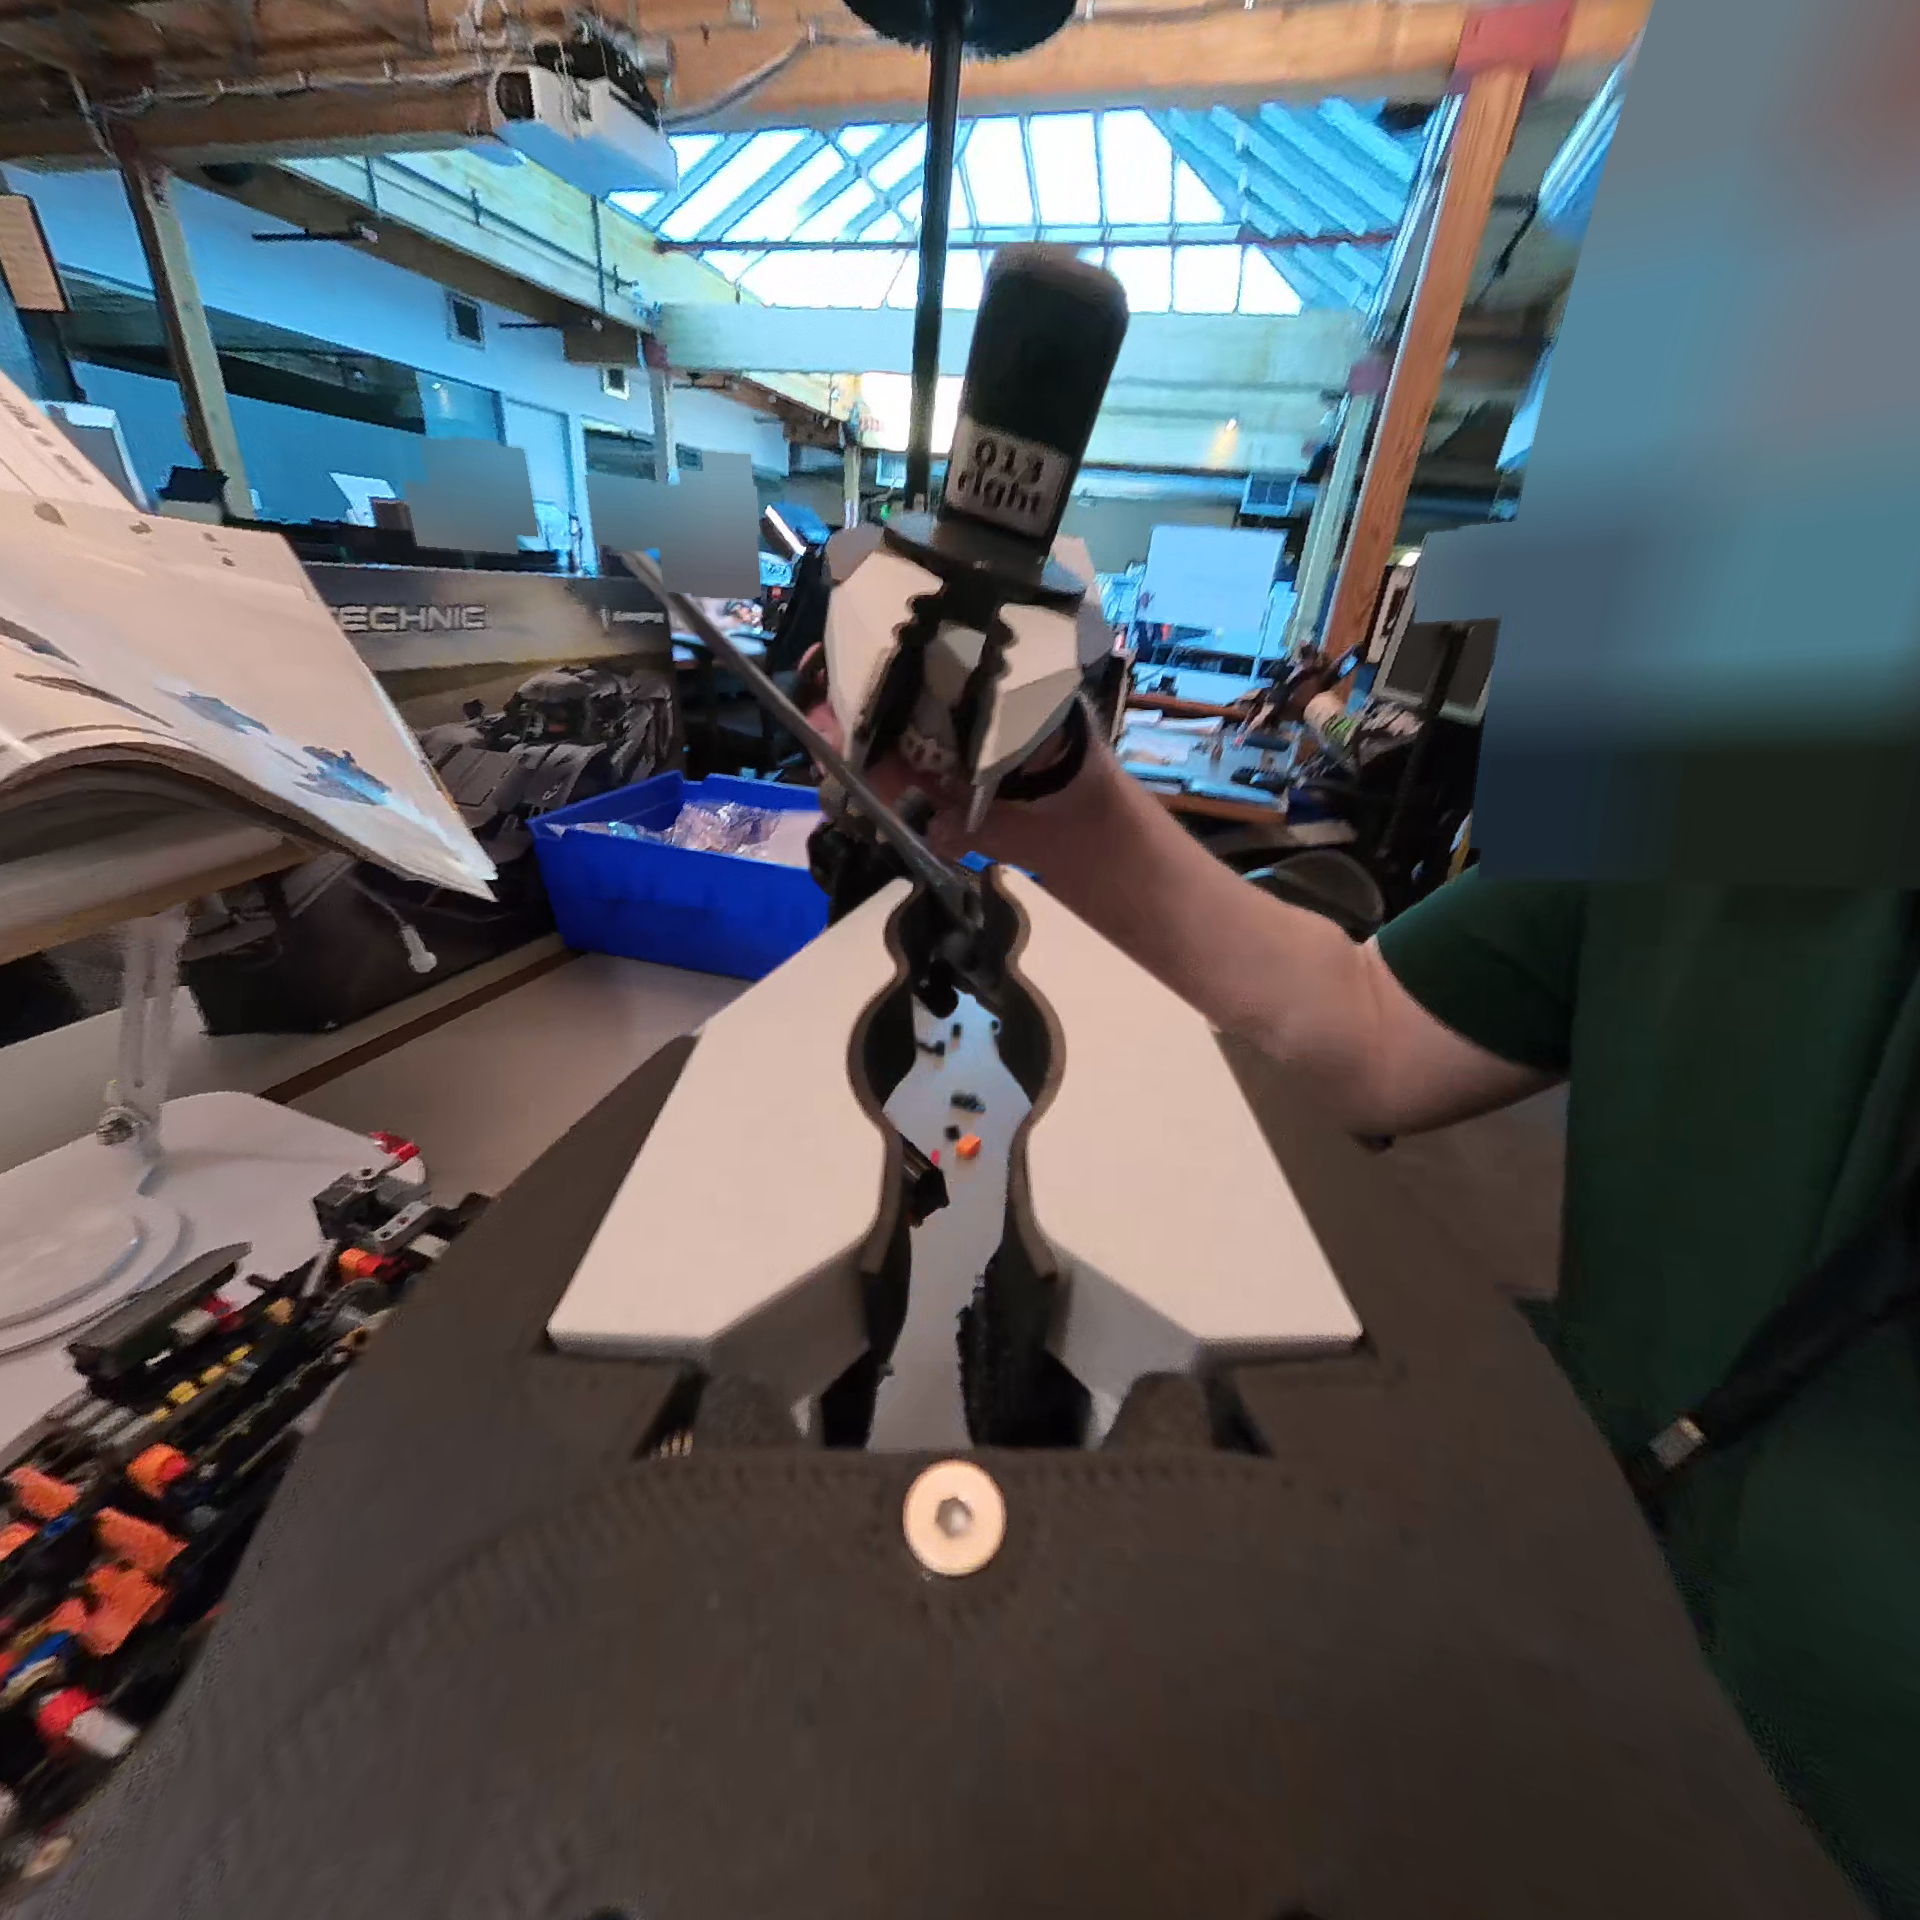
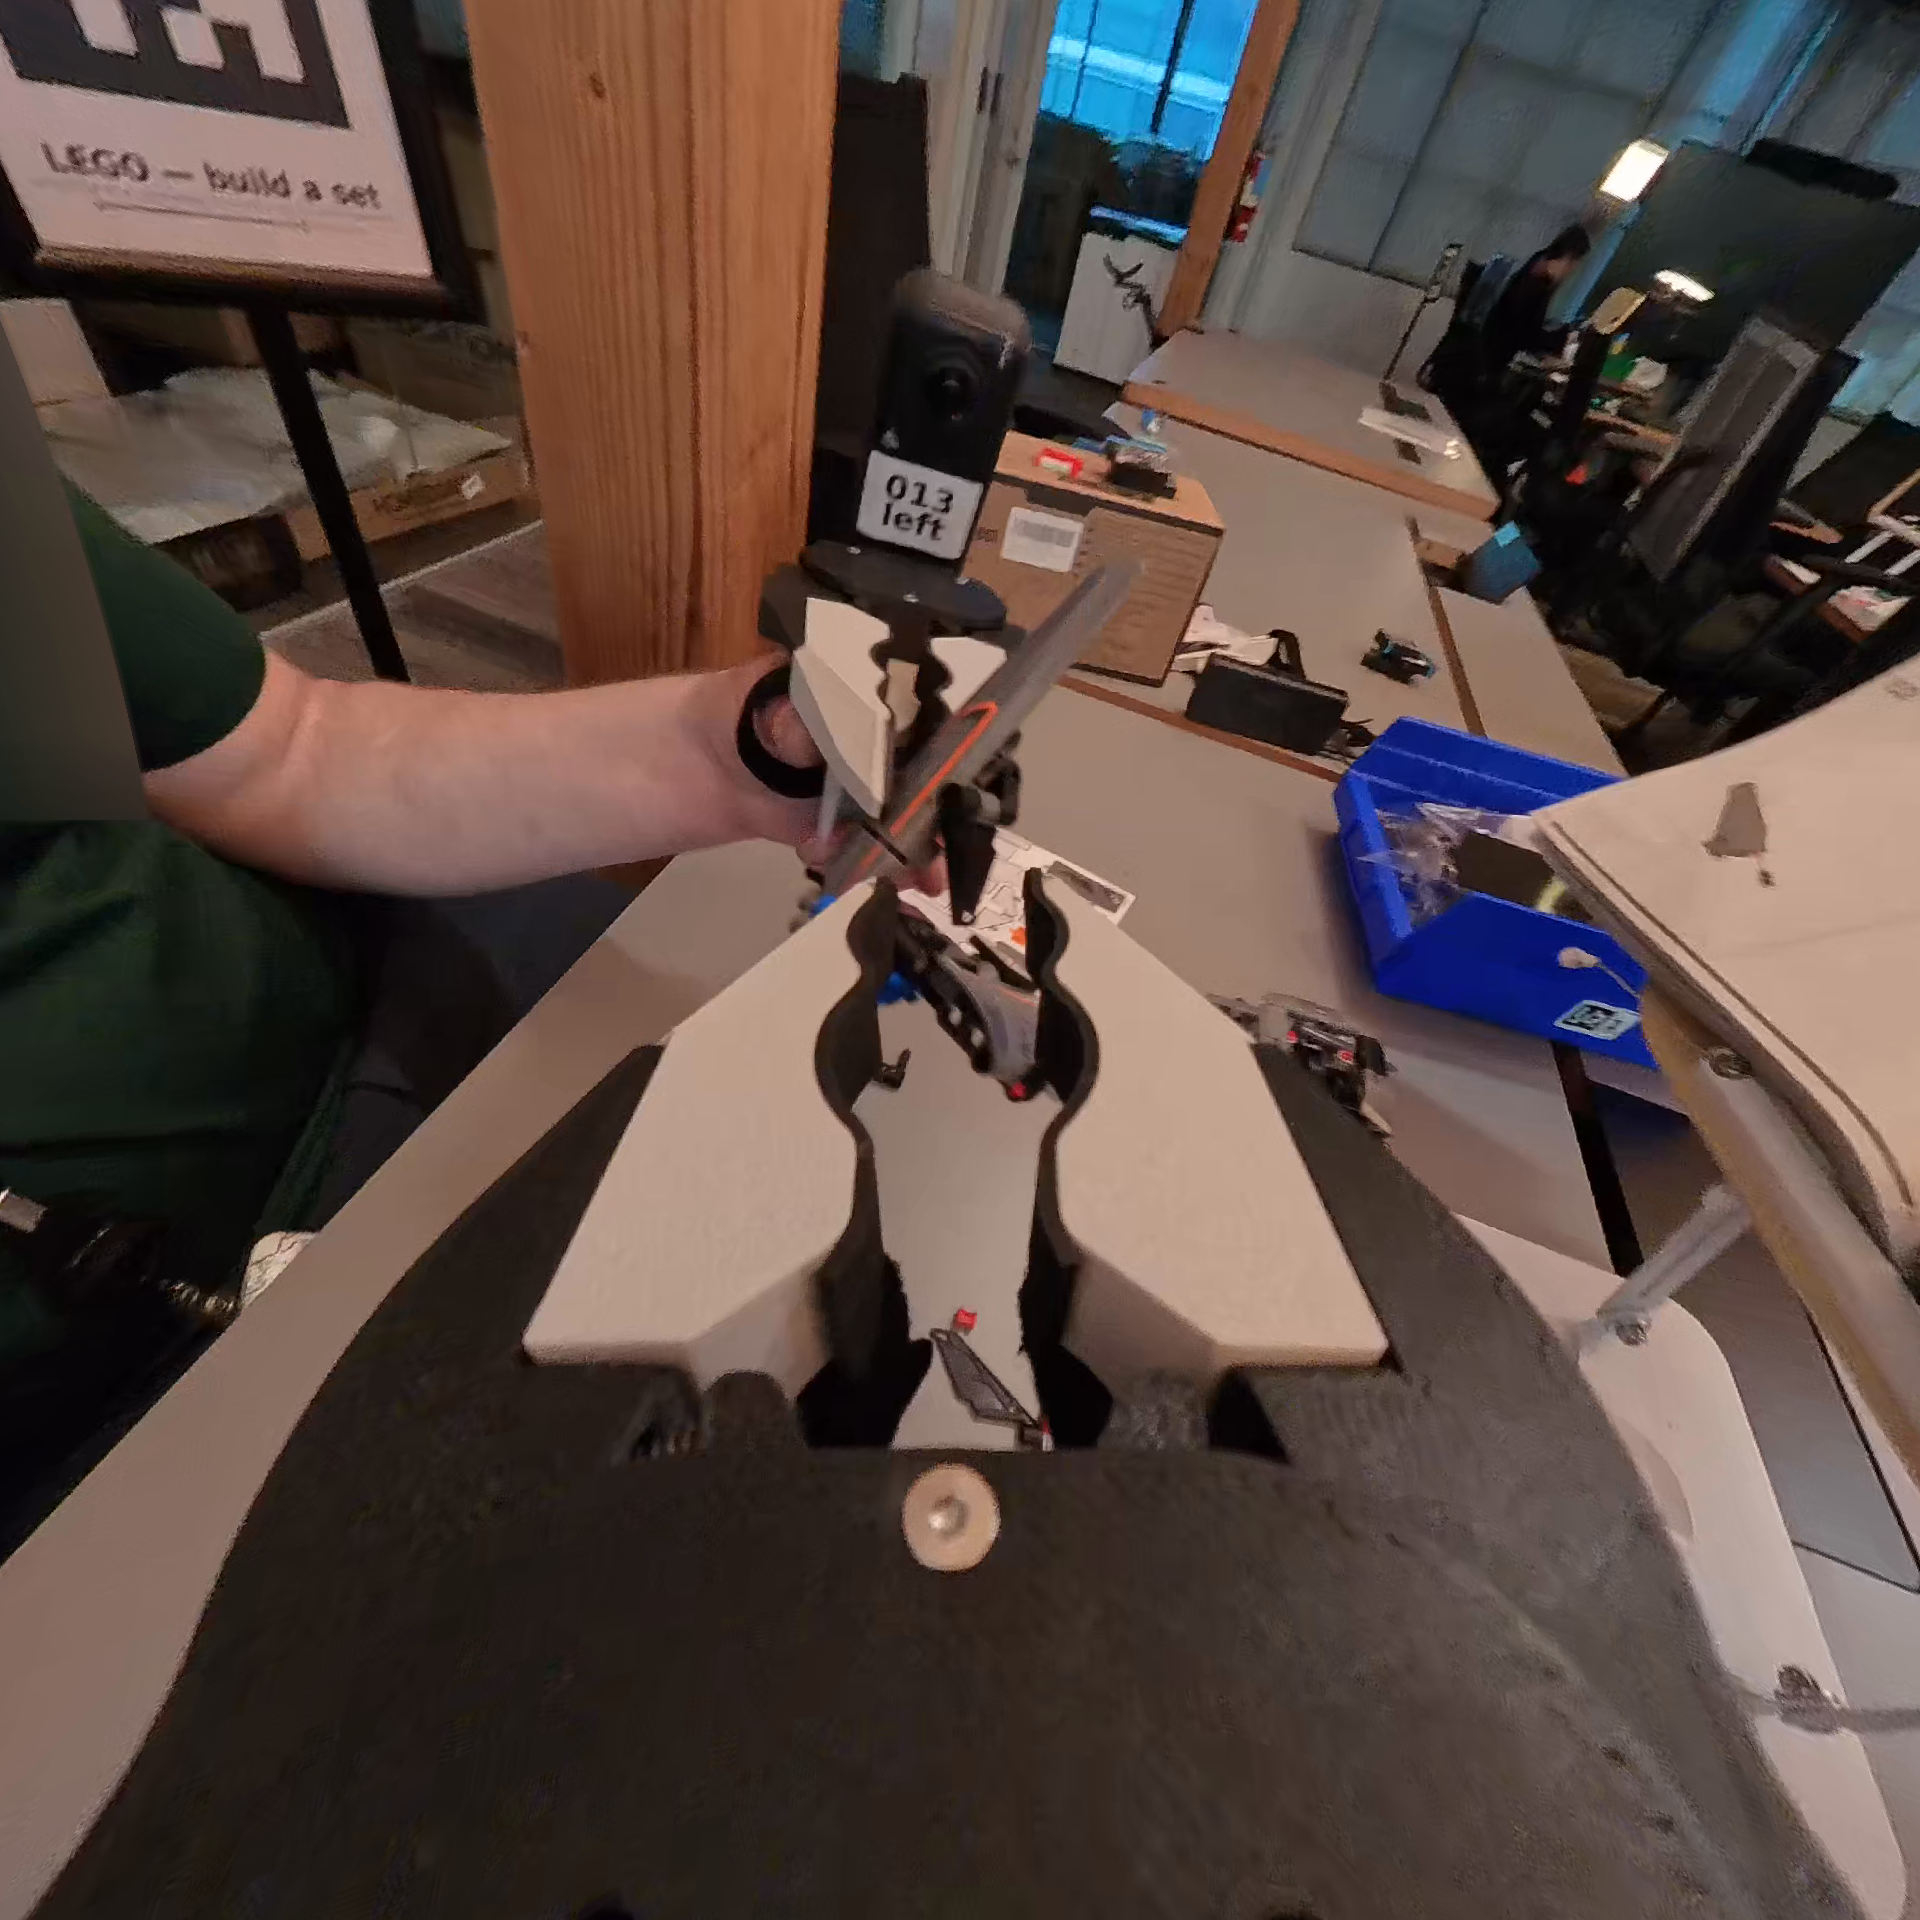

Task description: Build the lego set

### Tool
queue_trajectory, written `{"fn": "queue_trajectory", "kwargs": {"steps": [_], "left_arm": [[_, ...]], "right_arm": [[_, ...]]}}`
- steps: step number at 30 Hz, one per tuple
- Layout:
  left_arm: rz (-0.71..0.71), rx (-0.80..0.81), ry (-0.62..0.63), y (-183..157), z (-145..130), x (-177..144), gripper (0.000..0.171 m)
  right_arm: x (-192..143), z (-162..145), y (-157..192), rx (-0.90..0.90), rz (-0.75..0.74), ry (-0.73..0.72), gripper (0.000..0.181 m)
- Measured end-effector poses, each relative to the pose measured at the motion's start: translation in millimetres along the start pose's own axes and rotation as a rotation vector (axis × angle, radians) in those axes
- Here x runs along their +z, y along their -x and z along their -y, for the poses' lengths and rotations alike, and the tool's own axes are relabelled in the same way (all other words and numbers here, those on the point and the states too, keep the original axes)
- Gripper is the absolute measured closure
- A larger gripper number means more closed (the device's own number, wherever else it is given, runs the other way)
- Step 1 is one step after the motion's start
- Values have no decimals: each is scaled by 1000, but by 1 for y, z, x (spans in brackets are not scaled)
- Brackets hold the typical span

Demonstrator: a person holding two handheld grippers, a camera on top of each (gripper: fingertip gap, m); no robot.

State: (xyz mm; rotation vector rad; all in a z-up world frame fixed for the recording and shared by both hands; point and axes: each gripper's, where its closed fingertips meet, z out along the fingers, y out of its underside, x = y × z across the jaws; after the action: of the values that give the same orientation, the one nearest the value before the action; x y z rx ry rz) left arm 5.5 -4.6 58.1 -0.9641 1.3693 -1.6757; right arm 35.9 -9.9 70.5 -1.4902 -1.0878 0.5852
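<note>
My left gripper [image 1: 956, 899] is shut on the near end of a long, thin dark grey Lego panel [image 1: 790, 727], which slants up to the left. In the right wrist view the panel [image 2: 997, 707] shows an orange stripe, held by the left gripper [image 2: 894, 842] in a hand above the table. My right gripper [image 2: 958, 899] is closed on a small black and grey Lego sub-assembly [image 2: 977, 1003] with a blue pin. It faces the left gripper, tips nearly meeting. The right gripper [image 1: 925, 790] also shows in the left wrist view just beyond the panel.
A blue bin [image 1: 665, 904] [image 2: 1475, 935] holds plastic bags. An open instruction booklet [image 1: 208, 665] sits on a clear stand, with the set's box [image 1: 499, 665] behind it. A partly built black and orange model [image 1: 156, 1403] lies at the lower left. Small loose pieces [image 1: 966, 1122] lie on the table below. About 4 cm separates my left fingertips from my right.
</note>
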Motion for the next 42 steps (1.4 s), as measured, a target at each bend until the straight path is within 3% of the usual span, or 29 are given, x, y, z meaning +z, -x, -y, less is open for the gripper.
{"fn": "queue_trajectory", "kwargs": {"steps": [4,7,12,18,23,33,39,42], "left_arm": [[21,119,112,-7,-12,8,164],[0,172,99,-17,-8,12,164],[18,218,102,-21,-4,10,164],[203,472,207,-16,3,10,165],[361,669,302,-9,6,11,164],[638,973,353,1,25,11,164],[747,1027,271,-1,39,8,151],[733,953,284,5,34,9,146]], "right_arm": [[16,-1,12,21,45,32,158],[26,-8,18,73,97,55,159],[26,1,20,58,89,15,177],[26,10,17,101,65,-14,169],[27,15,11,88,-1,-17,173],[24,32,0,-108,-248,7,177],[21,41,-3,-280,-398,37,177],[21,42,-1,-364,-447,83,178]]}}
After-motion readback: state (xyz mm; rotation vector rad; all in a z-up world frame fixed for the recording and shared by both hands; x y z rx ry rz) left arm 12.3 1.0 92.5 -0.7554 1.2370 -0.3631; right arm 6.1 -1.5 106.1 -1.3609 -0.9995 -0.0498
